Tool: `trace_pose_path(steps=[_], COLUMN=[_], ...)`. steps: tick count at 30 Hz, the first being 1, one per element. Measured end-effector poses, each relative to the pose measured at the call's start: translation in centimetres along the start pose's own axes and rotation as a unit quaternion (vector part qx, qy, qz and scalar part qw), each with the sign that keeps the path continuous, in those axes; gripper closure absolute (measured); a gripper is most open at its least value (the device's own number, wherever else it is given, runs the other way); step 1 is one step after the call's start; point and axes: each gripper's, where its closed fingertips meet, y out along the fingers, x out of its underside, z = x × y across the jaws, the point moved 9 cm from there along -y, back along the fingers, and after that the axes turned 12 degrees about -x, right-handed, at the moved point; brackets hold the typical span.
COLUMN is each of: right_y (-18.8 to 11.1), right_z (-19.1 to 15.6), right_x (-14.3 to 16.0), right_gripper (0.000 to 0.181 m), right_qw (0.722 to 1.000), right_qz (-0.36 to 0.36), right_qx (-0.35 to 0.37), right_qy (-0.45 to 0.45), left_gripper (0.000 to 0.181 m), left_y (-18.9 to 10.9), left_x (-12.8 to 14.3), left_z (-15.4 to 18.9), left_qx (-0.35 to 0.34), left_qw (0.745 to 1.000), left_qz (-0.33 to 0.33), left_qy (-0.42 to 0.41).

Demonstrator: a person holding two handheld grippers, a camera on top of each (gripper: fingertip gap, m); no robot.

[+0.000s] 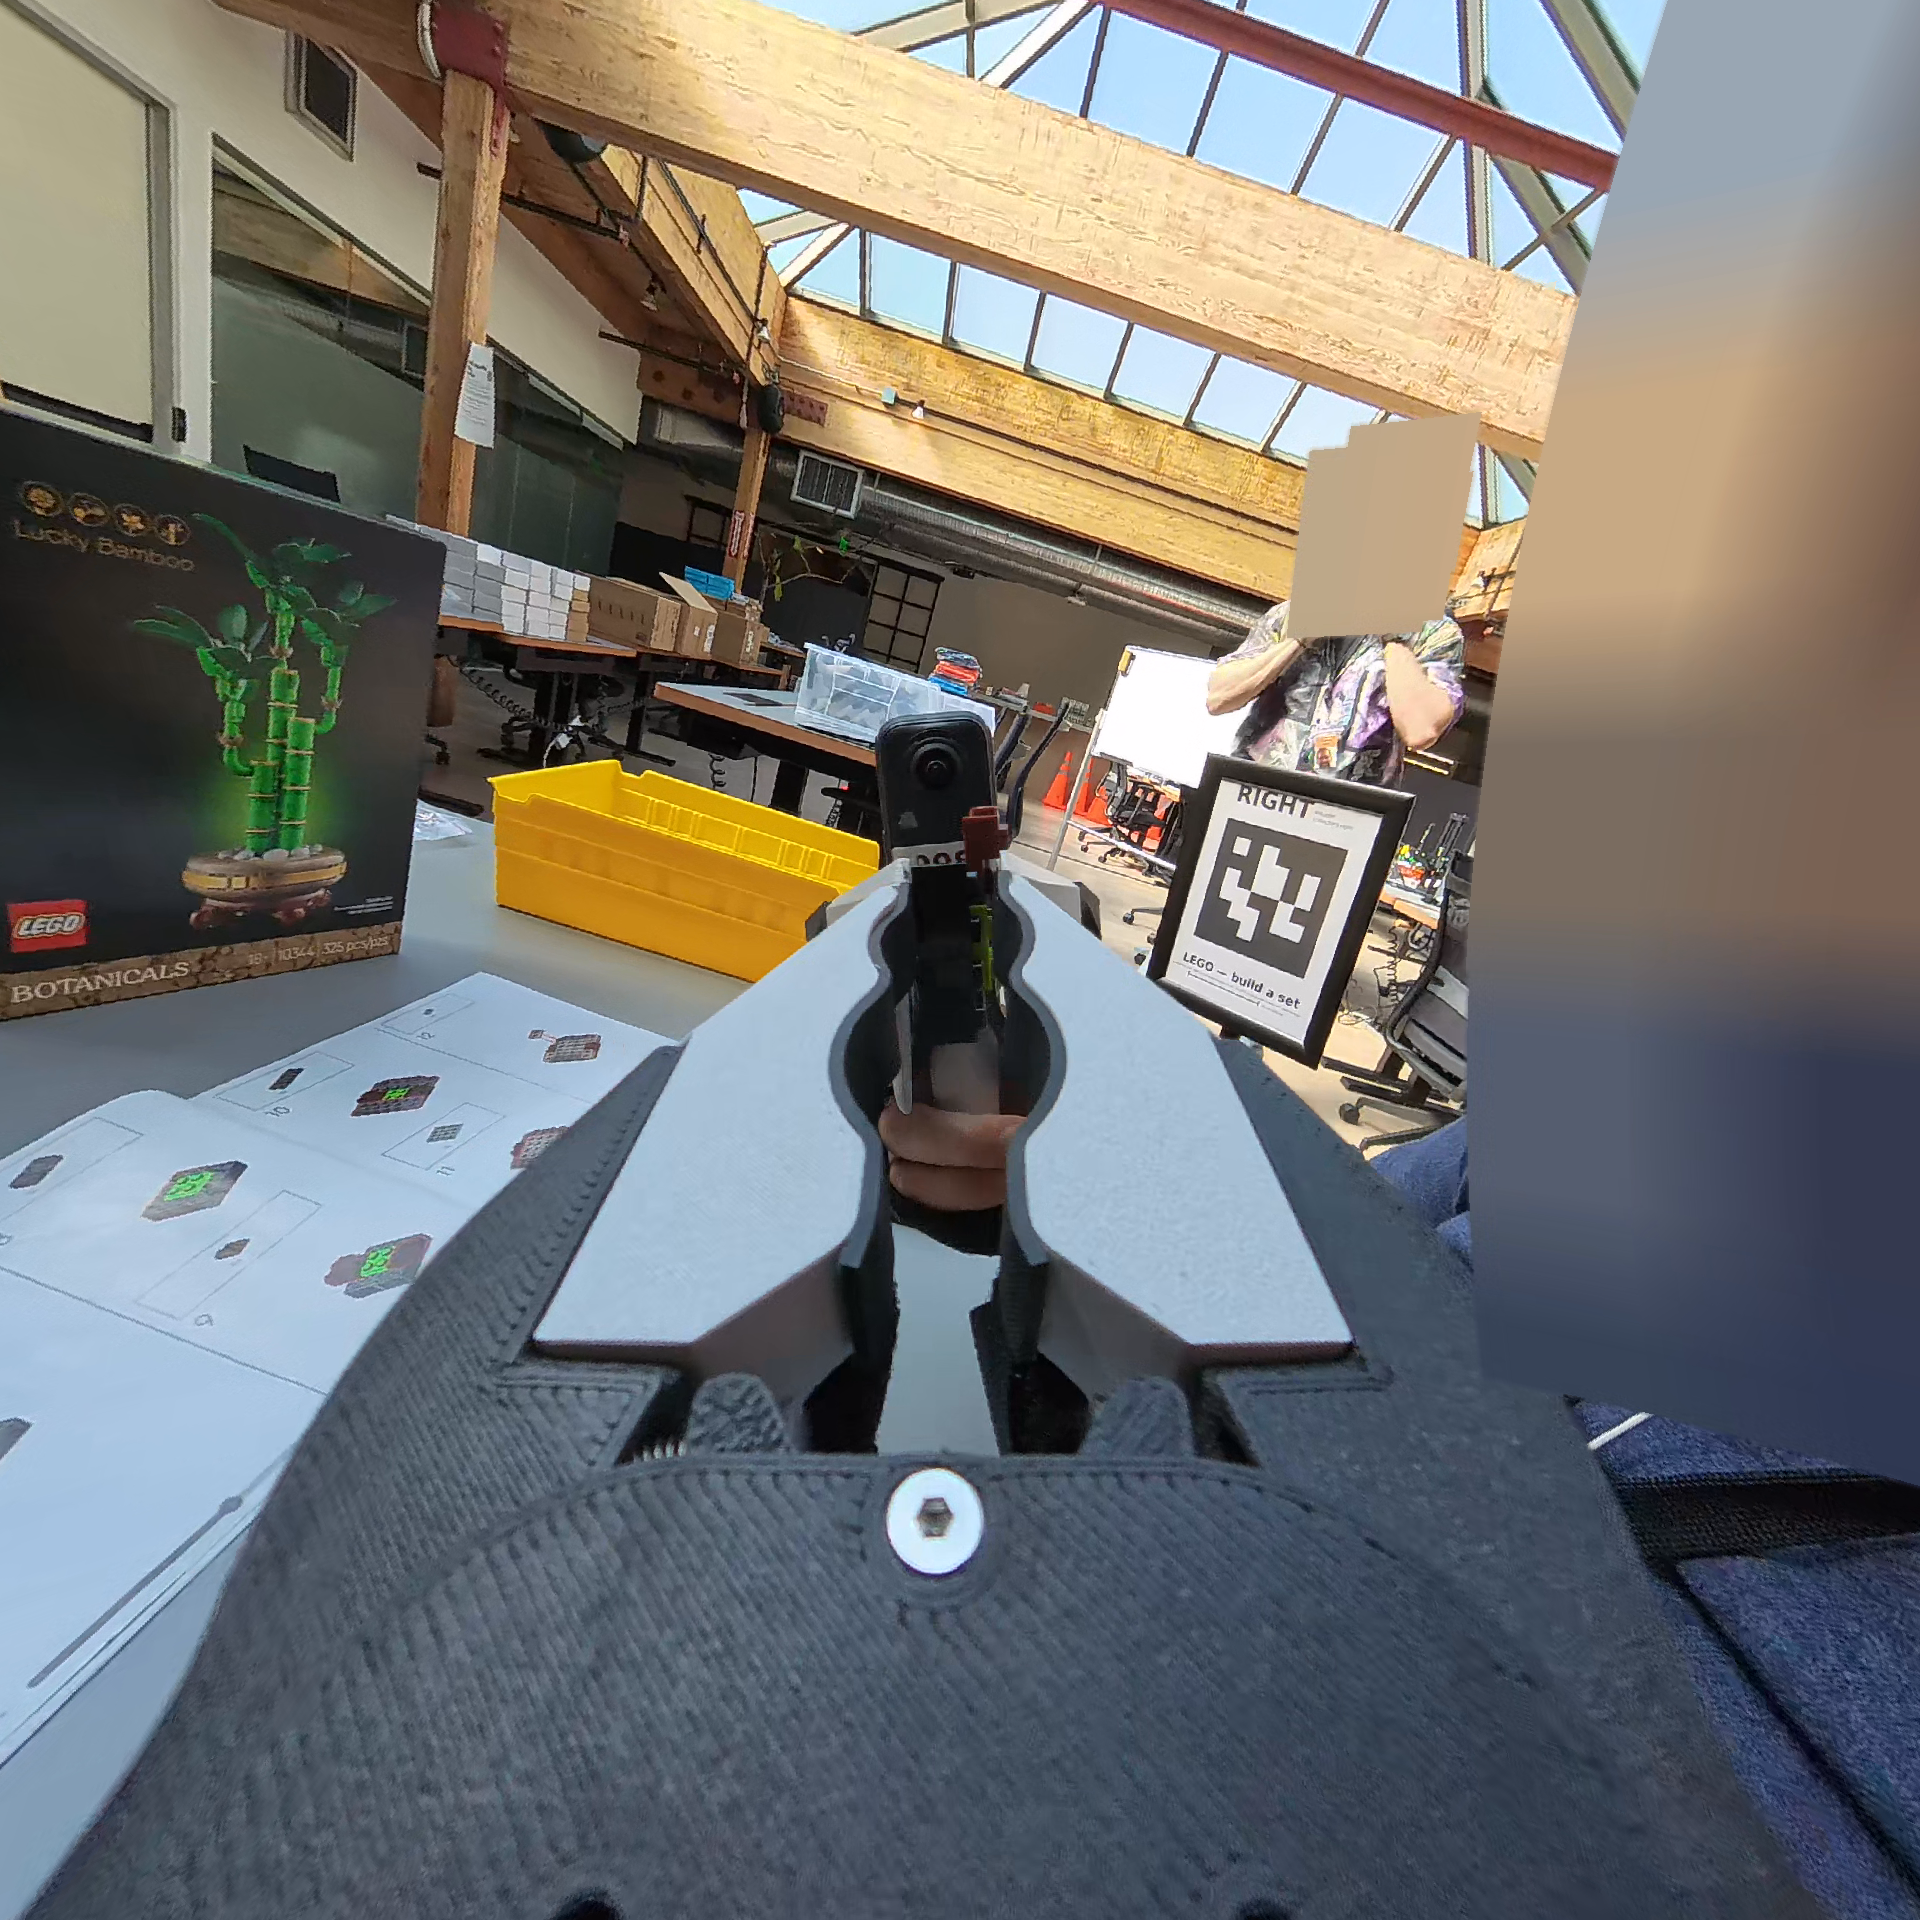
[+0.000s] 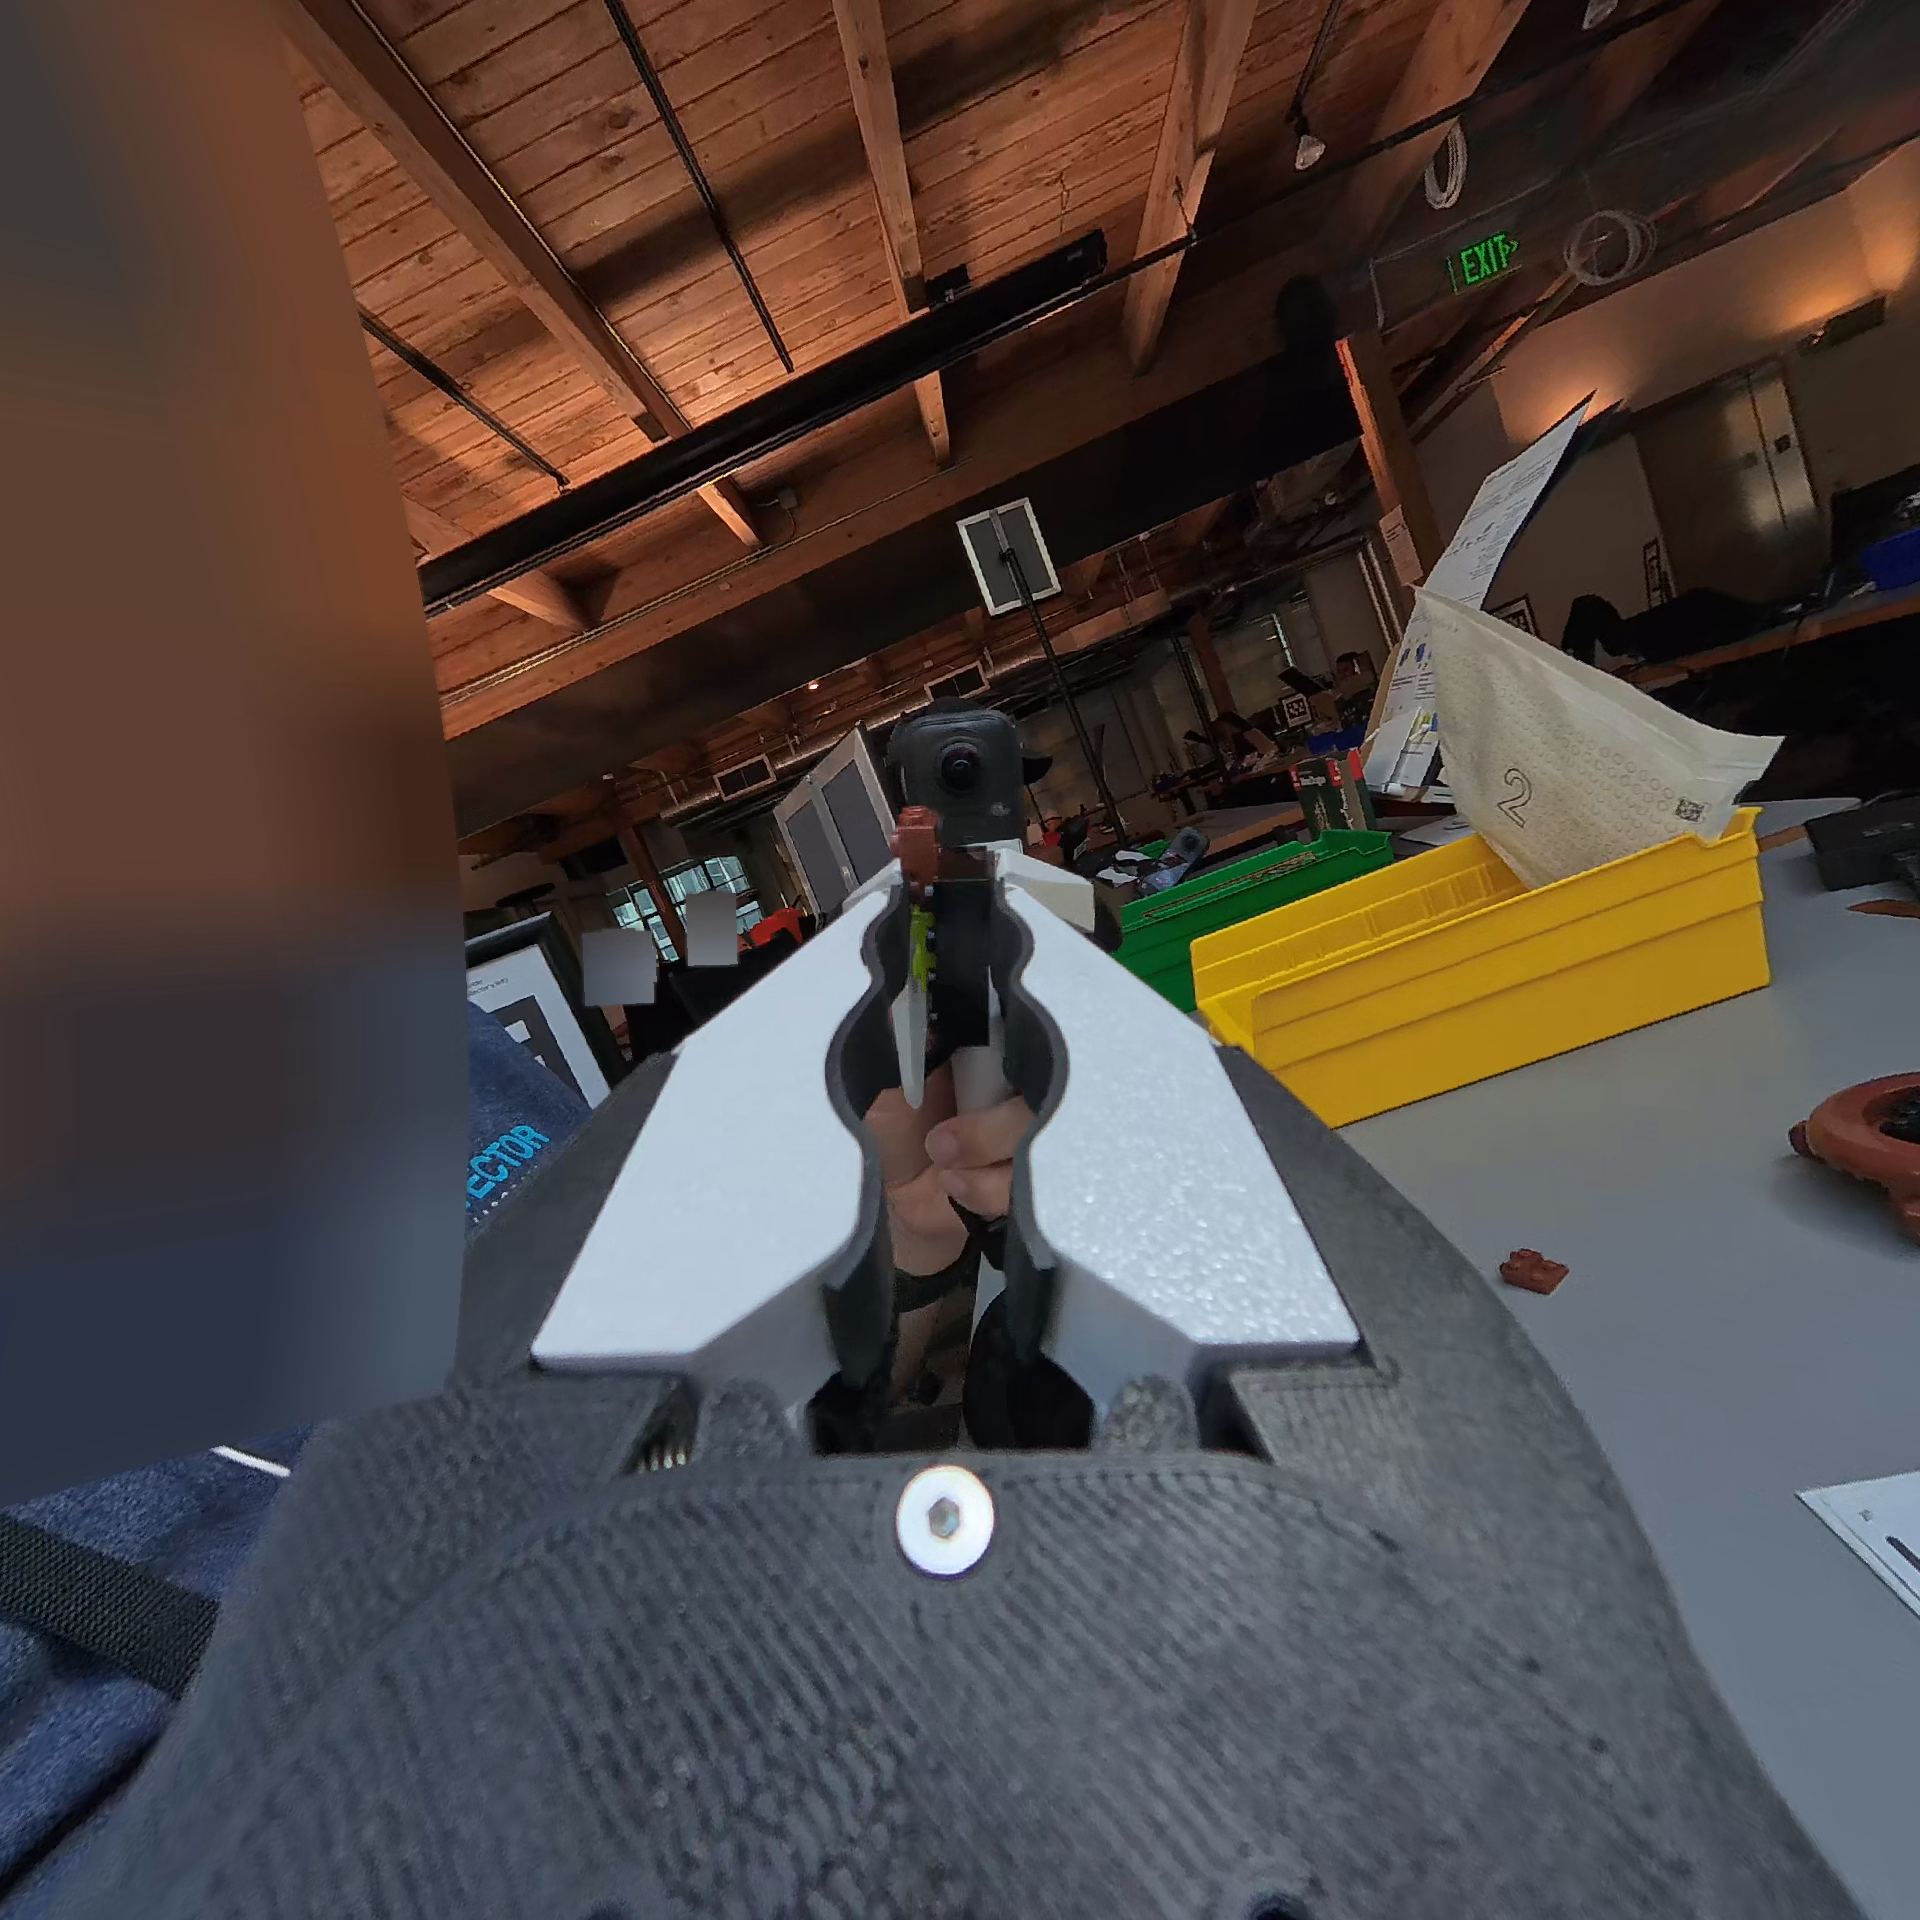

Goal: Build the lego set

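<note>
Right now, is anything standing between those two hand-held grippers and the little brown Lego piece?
Nothing visible does. The left hand-held gripper and the right hand-held gripper face each other tip to tip, and the reddish-brown Lego piece sits right at their tips.

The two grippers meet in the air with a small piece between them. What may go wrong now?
1. The reddish-brown piece sits at the very tips of the left gripper and right gripper, raised above the table; a skewed push may pop it off.
2. The fingers hide the joint, so misalignment may go unseen.
3. A loose brown brick lies on the table; a lowered gripper might knock it.
</note>
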Motion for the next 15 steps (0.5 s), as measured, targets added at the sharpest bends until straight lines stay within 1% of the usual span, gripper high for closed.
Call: trace_pose_path(steps=[5, 8, 10, 12, 14, 15], right_y=[-0.3, -0.2, -0.3, -0.5, -0.9, -1.1], right_z=[0.6, 0.6, 0.7, 0.8, 0.8, 0.8], right_x=[0.4, 0.4, 0.3, 0.3, 0.0, -0.2], right_gripper=[0.159, 0.167, 0.167, 0.167, 0.168, 0.168], right_qw=[1.000, 1.000, 0.999, 0.999, 0.999, 0.999], right_qz=[-0.009, -0.016, -0.021, -0.016, 0.014, 0.022], right_qx=[0.019, 0.013, 0.018, 0.026, 0.022, 0.018], right_qy=[0.016, 0.023, 0.023, 0.025, 0.029, 0.035], left_gripper=[0.170, 0.170, 0.169, 0.169, 0.160, 0.160], left_y=[-0.2, 0.0, 0.1, 0.2, 0.3, 0.3], left_x=[0.0, 0.3, 0.4, 0.5, 0.8, 1.0], left_z=[-0.6, -0.7, -0.7, -0.8, -0.8, -0.8], left_qx=[-0.010, -0.014, -0.015, -0.024, -0.023, -0.024], left_qw=[1.000, 1.000, 1.000, 1.000, 1.000, 0.999], left_qz=[0.008, -0.002, -0.001, -0.003, -0.016, -0.026], left_qy=[-0.009, -0.010, -0.012, -0.010, -0.007, -0.005])
